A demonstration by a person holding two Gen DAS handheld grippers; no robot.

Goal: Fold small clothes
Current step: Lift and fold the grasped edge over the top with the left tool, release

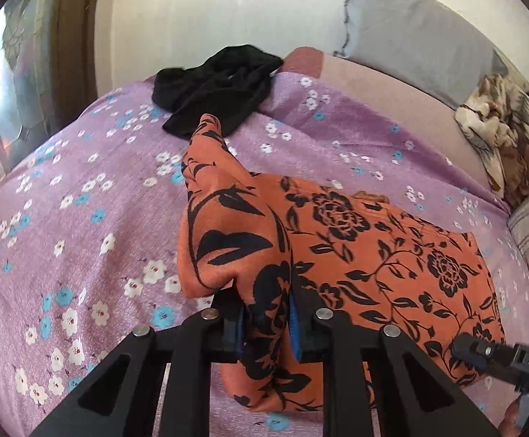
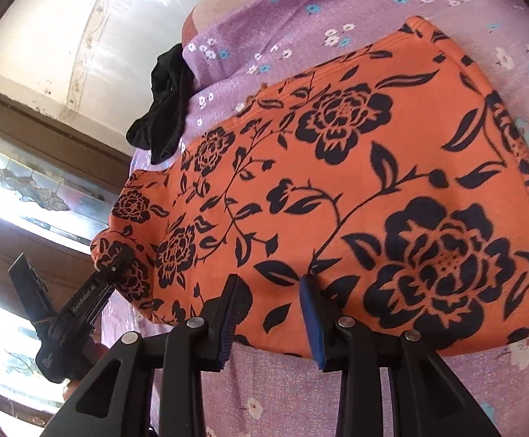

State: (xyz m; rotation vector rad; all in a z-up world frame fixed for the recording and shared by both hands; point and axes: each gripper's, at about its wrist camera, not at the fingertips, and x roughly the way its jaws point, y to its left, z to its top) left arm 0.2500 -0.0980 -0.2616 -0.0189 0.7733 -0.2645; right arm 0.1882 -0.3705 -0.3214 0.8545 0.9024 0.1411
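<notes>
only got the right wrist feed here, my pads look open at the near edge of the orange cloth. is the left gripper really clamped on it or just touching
Observer: Clamped. In the left wrist view the left gripper has a bunched fold of the orange floral garment pinched between its blue pads.
Operator: is the pinched bit flat on the bed
Observer: No, it rises off the purple floral bedsheet as a ridge running toward the black garment.
Operator: anything off to the far side i should avoid
Observer: A crumpled brown and cream blanket lies by the grey pillow, well away from the orange cloth.
</notes>
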